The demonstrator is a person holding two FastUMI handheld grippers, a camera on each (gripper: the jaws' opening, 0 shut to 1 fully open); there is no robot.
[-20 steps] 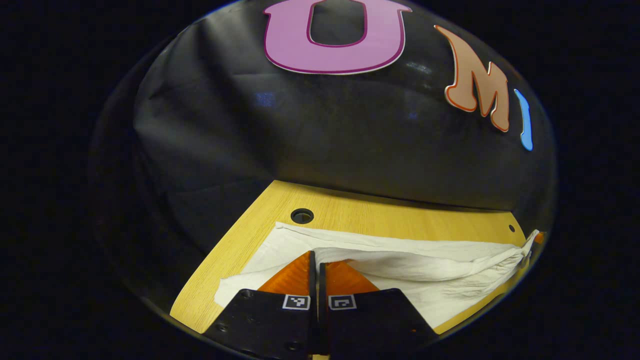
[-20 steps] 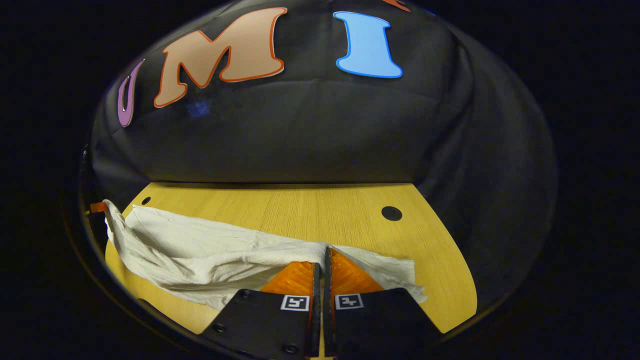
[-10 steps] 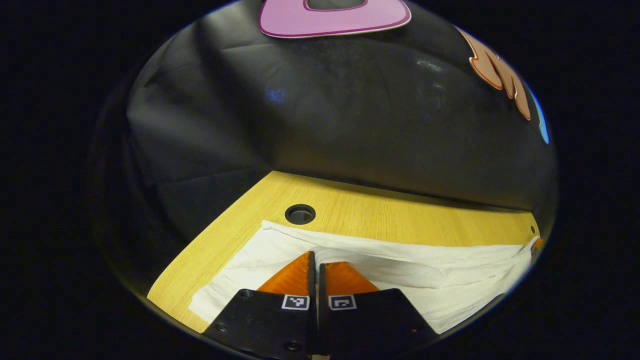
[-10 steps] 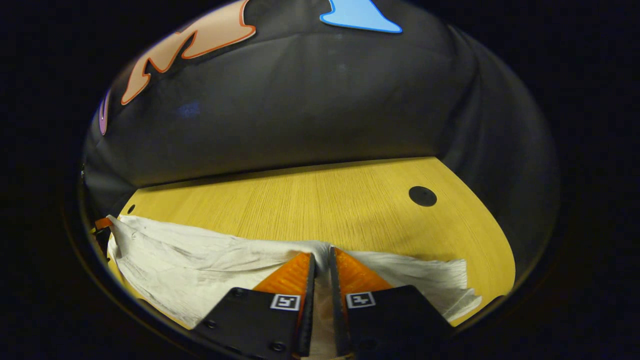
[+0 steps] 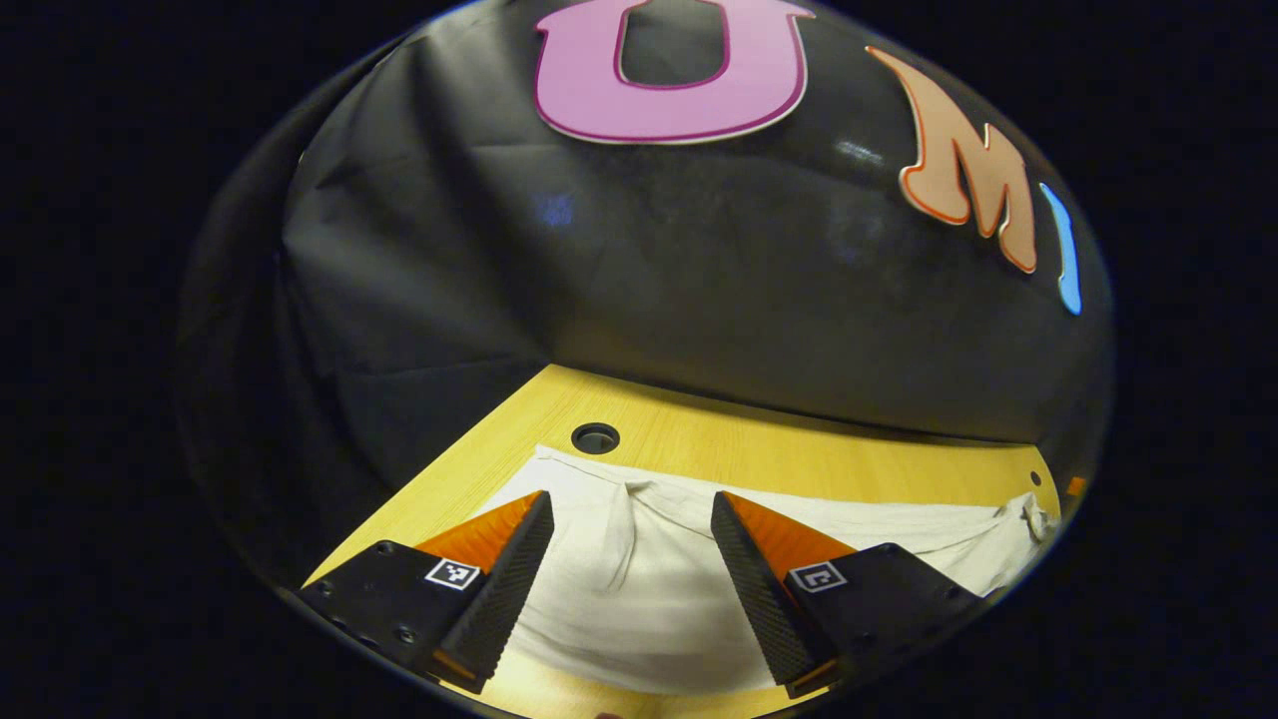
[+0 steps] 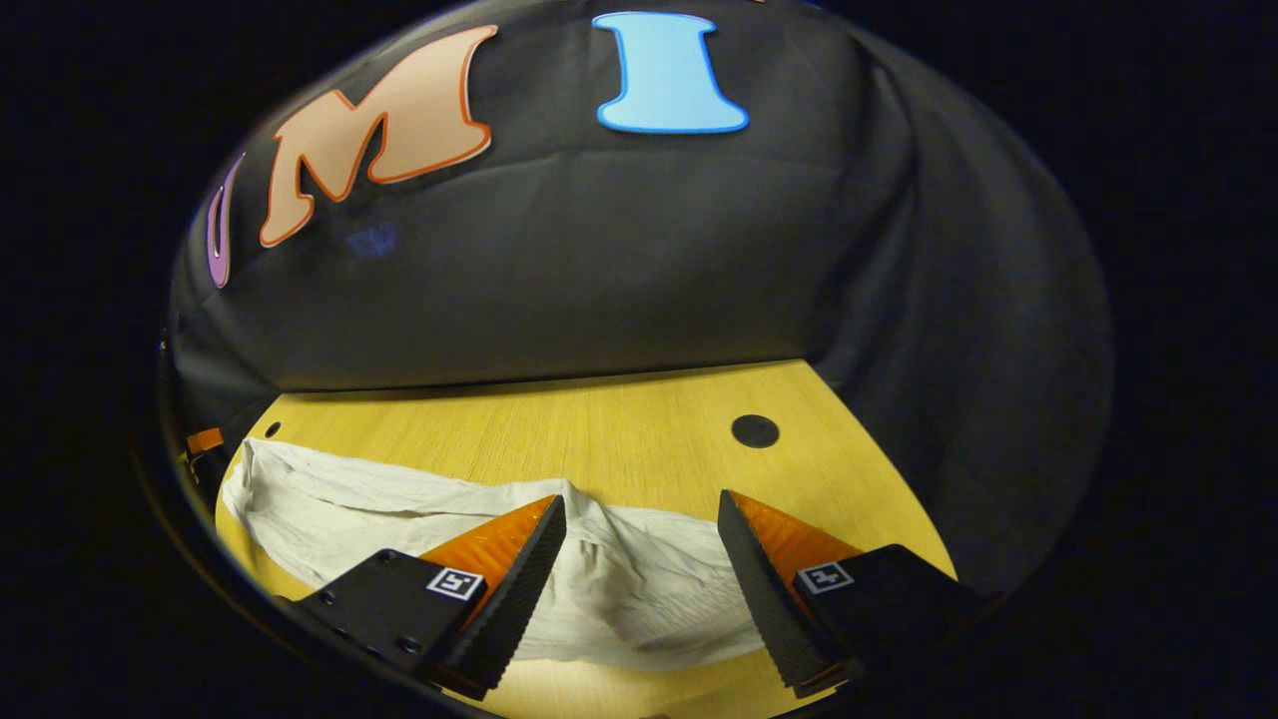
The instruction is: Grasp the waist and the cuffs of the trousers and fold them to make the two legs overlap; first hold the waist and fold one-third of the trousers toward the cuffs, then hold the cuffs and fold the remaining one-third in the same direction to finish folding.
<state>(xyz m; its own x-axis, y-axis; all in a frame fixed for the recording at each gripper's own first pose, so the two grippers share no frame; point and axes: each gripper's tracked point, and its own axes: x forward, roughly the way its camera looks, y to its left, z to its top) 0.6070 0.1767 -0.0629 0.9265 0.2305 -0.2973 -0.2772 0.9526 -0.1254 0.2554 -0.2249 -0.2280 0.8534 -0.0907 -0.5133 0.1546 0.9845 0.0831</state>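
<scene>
Two grippers, both with fingers spread wide, over white trousers (image 5: 639, 599) lying on the wooden table (image 5: 799, 459).

In the left gripper view the left gripper (image 5: 631, 509) holds nothing; the cloth lies flat between its fingers, its far edge just short of a round hole (image 5: 595, 437) in the table. In the right gripper view the right gripper (image 6: 639, 509) likewise grips nothing, the trousers (image 6: 639, 589) stretching leftward from between its fingers, with a dark hole (image 6: 755, 430) beyond.
</scene>
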